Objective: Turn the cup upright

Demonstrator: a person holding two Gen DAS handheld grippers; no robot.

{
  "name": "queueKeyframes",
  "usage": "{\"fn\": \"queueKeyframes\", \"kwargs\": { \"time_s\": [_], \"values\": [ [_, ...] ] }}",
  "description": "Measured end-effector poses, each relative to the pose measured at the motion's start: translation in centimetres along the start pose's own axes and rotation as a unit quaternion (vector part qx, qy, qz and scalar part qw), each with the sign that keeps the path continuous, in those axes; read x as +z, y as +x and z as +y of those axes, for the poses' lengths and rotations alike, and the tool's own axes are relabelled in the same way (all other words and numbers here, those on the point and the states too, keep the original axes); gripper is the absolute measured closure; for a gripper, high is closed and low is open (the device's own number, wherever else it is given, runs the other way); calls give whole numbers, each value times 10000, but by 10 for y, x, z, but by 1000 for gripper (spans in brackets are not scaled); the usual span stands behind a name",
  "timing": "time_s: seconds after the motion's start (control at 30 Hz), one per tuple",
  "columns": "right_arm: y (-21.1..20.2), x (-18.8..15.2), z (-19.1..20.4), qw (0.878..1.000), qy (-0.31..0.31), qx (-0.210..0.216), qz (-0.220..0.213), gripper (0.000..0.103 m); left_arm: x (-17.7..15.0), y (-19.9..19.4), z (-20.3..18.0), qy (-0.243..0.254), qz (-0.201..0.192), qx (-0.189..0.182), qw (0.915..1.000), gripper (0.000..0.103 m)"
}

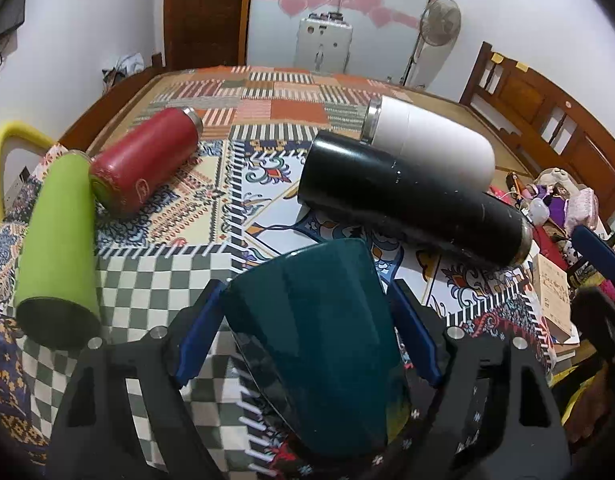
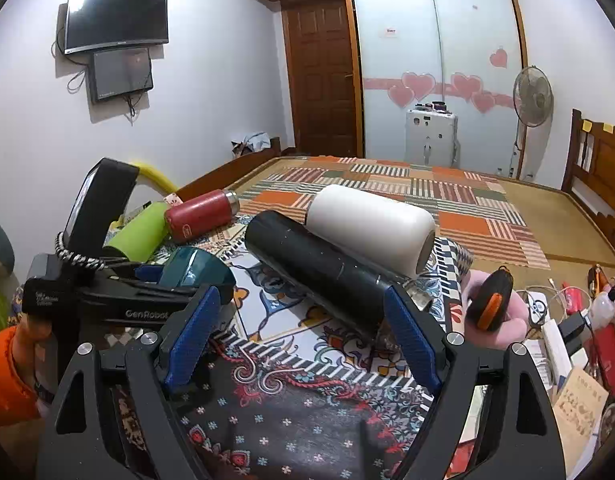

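My left claw (image 1: 307, 316) has the teal cup (image 1: 319, 344) between its blue pads (image 1: 197, 332), closed narrow on the cup's sides. In the left wrist view the cup fills the space between the fingers, with its closed bottom pointing forward and away from me. Its mouth is toward the claw body, so I cannot see it. I judge that the grasp step is done and the turning step is in hand: the cup is not yet upright. It looks lifted a little above the patterned cloth (image 1: 163, 272), but I cannot say this for sure.

The next move, I think, asks a rotation of the left wrist until the mouth looks up, and then a gentle lowering onto the cloth. The glazed wall looks smooth, so the cup may slip if the grip is weak.

My right claw (image 2: 303, 332) is wide and holds nothing. It hangs to the right of the cup, low over the cloth, and it points at the black flask (image 2: 319, 272).

Beyond the cup, the black flask lies on its side, and the white flask (image 1: 431, 140) lies touching behind it. To the left of the cup lie the green flask (image 1: 57, 232) and, farther, the red flask (image 1: 147, 160), close together.
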State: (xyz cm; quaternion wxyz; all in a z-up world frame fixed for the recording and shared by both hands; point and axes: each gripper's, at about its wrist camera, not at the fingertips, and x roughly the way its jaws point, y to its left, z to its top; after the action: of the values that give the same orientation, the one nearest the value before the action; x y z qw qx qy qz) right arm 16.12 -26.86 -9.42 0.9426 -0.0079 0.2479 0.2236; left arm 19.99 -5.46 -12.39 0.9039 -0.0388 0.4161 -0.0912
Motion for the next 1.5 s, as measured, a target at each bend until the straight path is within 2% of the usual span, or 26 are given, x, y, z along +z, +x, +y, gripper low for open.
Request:
{"fn": "queueKeyframes", "kwargs": {
  "time_s": [0.27,0.37,0.57,0.73,1.03,1.3,1.5],
  "values": [
    [-8,8,14,9998,-61,65,-188,20,-6,-42,5,166,-551,75,9983,23],
    [-15,11,20,9993,-57,97,-344,13,-7,-56,5,241,-766,140,9967,25],
    [-19,17,30,9983,-113,120,-554,10,-3,-64,-2,563,-1080,336,9920,25],
    [-18,19,32,9978,-87,178,-633,5,-4,-59,-2,641,-1064,334,9917,25],
    [-15,16,35,9978,-125,210,-612,5,-10,-47,-1,664,-891,402,9930,25],
    [-14,14,35,9980,-36,221,-599,5,-6,-41,-7,788,-895,485,9917,25],
    [-17,14,32,9980,11,156,-610,4,5,-35,-10,769,-862,212,9931,26]
  ]
}}
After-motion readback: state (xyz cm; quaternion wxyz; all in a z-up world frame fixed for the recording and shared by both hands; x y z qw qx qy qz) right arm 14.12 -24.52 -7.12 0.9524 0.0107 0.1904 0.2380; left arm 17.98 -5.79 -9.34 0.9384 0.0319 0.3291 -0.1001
